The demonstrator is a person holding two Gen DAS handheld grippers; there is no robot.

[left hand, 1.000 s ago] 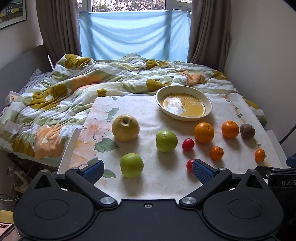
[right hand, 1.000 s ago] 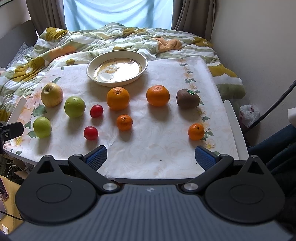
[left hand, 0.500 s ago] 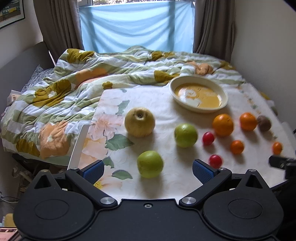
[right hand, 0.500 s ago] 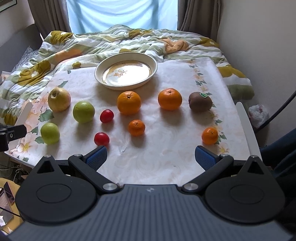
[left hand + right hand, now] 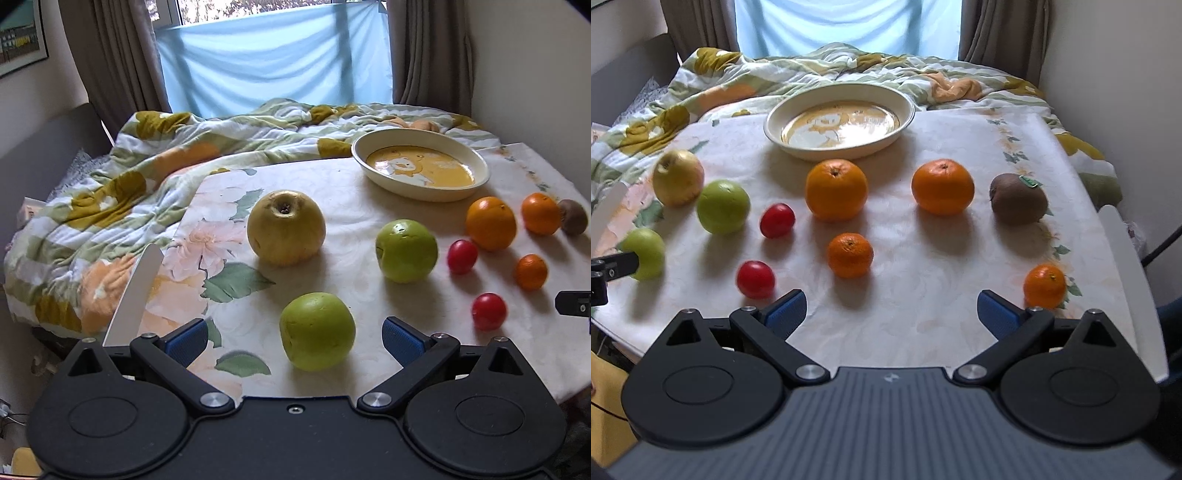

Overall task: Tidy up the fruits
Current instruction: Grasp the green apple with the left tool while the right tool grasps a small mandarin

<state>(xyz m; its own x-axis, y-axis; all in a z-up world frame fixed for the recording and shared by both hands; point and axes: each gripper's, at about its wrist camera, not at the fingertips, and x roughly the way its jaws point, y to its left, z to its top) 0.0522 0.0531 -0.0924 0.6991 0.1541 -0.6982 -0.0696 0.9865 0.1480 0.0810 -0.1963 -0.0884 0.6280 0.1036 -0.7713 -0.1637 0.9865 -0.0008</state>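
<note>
The left gripper [image 5: 293, 338] is spread wide, a green apple [image 5: 317, 331] lying between its blue pads [image 5: 400, 339], neither pad touching it. The right gripper [image 5: 891, 309] is likewise spread and holds nothing, with a small mandarin [image 5: 850, 254] at its 11 o'clock. The kiwi [image 5: 1018, 199], at 1 o'clock, bears a green sticker, unreadable. The empty dish [image 5: 840, 120] sits at 12 o'clock on the floral tablecloth [image 5: 923, 258].

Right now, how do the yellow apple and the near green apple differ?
The yellow apple is bigger and dull gold; the near green apple is smaller and bright green. The yellow one sits farther back, while the green one lies between the open left gripper's fingertips. Both rest on the table.
</note>
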